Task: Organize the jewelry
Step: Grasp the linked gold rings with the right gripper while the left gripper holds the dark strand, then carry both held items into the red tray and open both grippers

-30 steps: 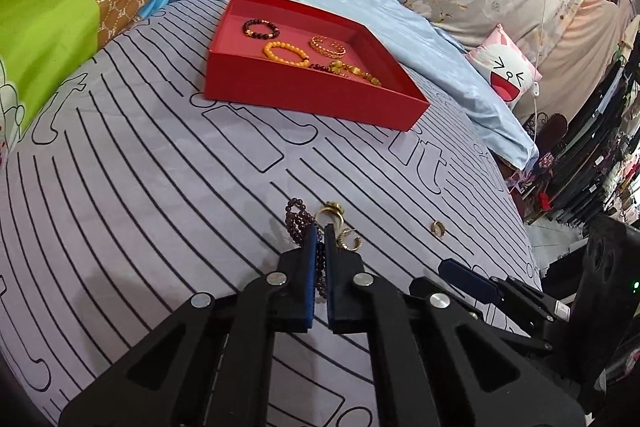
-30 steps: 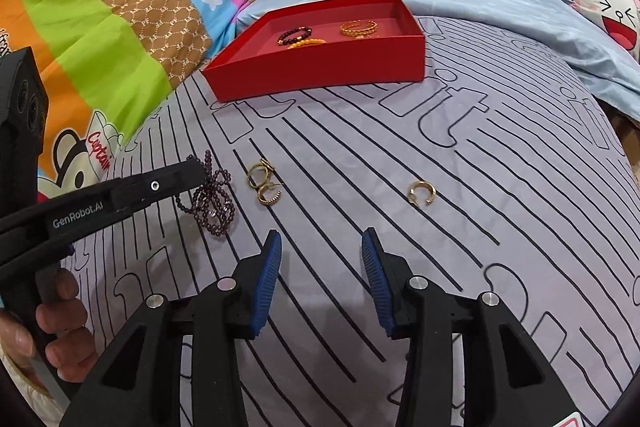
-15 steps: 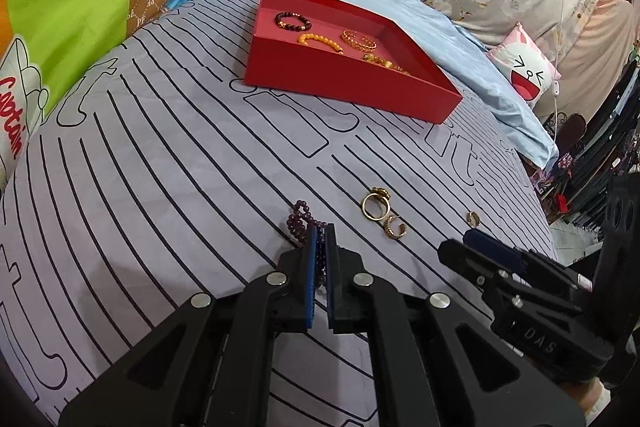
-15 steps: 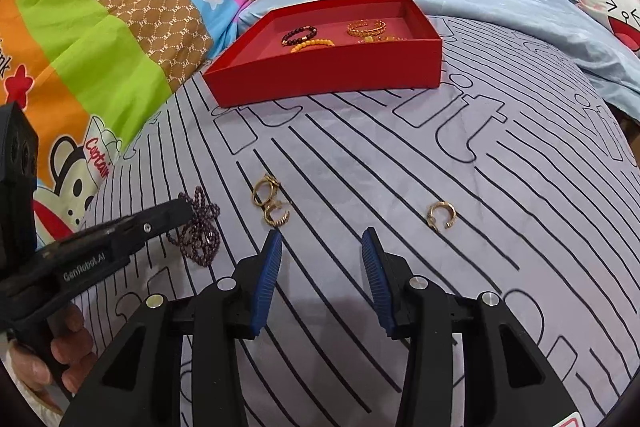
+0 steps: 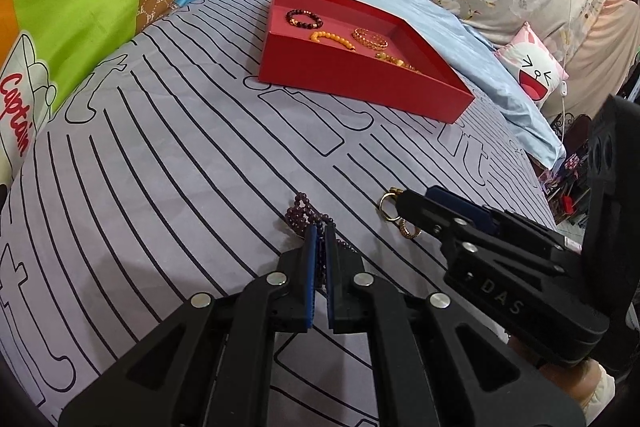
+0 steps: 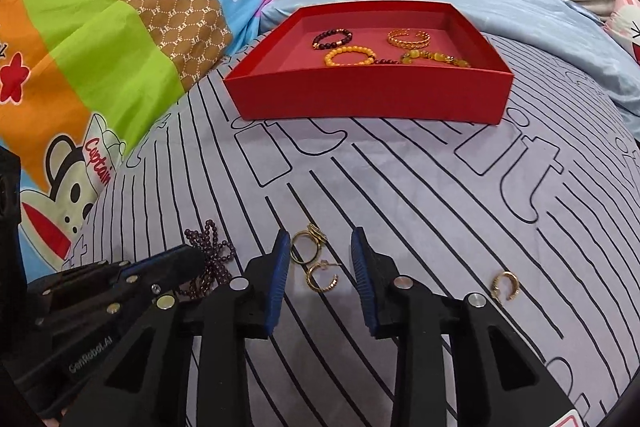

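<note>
A red tray point(image 6: 368, 99) at the back of the striped bedspread holds several bracelets point(image 6: 346, 55); it also shows in the left wrist view point(image 5: 360, 83). My left gripper point(image 5: 320, 231) is shut on a dark purple bead string point(image 5: 300, 215) that lies on the bedspread, also seen in the right wrist view point(image 6: 212, 263). My right gripper point(image 6: 320, 247) is open, its fingers on either side of a gold ring point(image 6: 306, 243) and a gold hoop earring point(image 6: 322, 277). Another gold hoop earring point(image 6: 506, 285) lies to the right.
A colourful monkey-print quilt point(image 6: 100, 47) rises along the left. A light blue sheet point(image 6: 500, 3) and floral pillows lie behind the tray. A white cat-face cushion point(image 5: 532, 71) sits at the far right edge of the bed.
My right gripper has moved forward and left until its open fingers straddle the gold ring and earring. My left gripper stays shut on the purple beads and has drawn back a little.
</note>
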A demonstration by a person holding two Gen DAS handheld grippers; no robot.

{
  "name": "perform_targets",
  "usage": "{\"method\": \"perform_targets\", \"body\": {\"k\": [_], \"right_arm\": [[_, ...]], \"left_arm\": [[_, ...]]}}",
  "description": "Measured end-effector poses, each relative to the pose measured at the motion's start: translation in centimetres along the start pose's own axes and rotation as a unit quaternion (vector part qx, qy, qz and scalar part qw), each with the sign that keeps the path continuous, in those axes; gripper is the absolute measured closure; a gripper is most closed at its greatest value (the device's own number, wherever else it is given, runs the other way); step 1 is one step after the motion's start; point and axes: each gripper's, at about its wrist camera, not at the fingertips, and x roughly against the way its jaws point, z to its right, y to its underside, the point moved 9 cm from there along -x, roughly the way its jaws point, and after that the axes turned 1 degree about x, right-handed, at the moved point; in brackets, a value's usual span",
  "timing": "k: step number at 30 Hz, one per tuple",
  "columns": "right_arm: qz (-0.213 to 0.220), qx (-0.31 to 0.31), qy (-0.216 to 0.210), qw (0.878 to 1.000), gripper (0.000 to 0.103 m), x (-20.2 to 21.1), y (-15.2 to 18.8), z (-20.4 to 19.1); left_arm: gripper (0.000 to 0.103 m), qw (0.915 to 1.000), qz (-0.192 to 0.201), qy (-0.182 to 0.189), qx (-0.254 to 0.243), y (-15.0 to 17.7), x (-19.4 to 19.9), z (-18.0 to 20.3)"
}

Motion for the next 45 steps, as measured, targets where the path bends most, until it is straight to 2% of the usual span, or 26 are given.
{"method": "perform_targets", "body": {"k": [8, 17, 27, 37, 45], "right_arm": [[-0.012, 0.001, 0.000, 1.000, 0.091, -1.3, 0.1, -0.1], [-0.005, 0.001, 0.001, 1.000, 0.093, -1.2, -0.2, 0.0], [0.015, -0.021, 0.000, 1.000, 0.093, 0.9, -0.8, 1.5], [0.043, -0.040, 0.003, 0.998, 0.093, 3.6, -2.7, 3.8], [0.070, -0.046, -0.003, 0.996, 0.093, 5.2, -6.7, 5.5]], "left_arm": [[0.099, 1.0000, -0.002, 0.005, 0.000, -0.2, -0.5, 0.1], [0.100, 1.0000, -0.002, 0.006, 0.001, -0.4, -0.6, 0.3], [0.100, 0.9999, 0.007, 0.008, -0.008, -1.5, 0.2, 1.2], [0.100, 0.9990, 0.030, 0.010, -0.030, -4.6, 1.3, 3.2], [0.100, 0.9958, 0.068, 0.023, -0.057, -9.8, 2.2, 5.9]]}}
